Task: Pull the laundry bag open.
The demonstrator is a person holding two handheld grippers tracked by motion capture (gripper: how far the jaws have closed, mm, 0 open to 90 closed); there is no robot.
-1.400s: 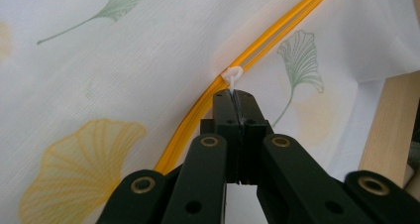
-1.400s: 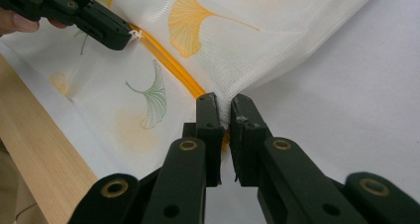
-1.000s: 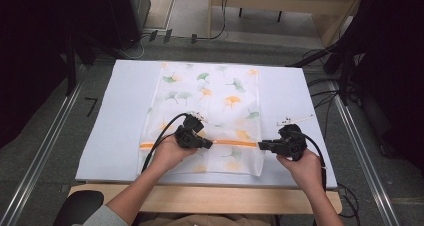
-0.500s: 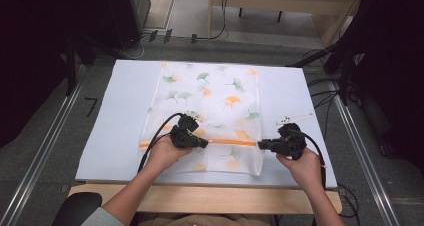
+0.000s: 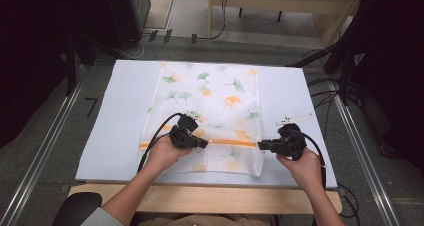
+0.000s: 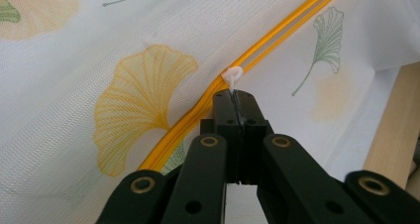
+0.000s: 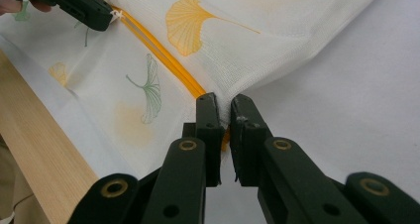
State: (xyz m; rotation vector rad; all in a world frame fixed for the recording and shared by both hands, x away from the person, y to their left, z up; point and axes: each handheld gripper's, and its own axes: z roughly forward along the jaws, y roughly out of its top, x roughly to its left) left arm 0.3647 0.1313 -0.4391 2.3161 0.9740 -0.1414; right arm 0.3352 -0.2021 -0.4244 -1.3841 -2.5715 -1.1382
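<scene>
A white mesh bag (image 5: 215, 96) printed with green and orange ginkgo leaves lies flat on the white table cover (image 5: 120, 121). An orange zipper (image 5: 232, 143) runs across its near end. My left gripper (image 5: 205, 144) (image 6: 234, 92) is shut on the small white zipper pull (image 6: 232, 76), partway along the zipper. My right gripper (image 5: 260, 146) (image 7: 224, 102) is shut on the bag's right edge where the zipper (image 7: 163, 55) ends, and the mesh bunches between its jaws. In the right gripper view the left gripper (image 7: 110, 18) sits farther along the zipper.
The table's wooden front edge (image 5: 210, 198) shows below the cover. A small thin white object (image 5: 292, 118) lies on the cover just beyond my right gripper. Metal rails (image 5: 45, 151) flank the table, and cables (image 5: 325, 86) trail off to the right.
</scene>
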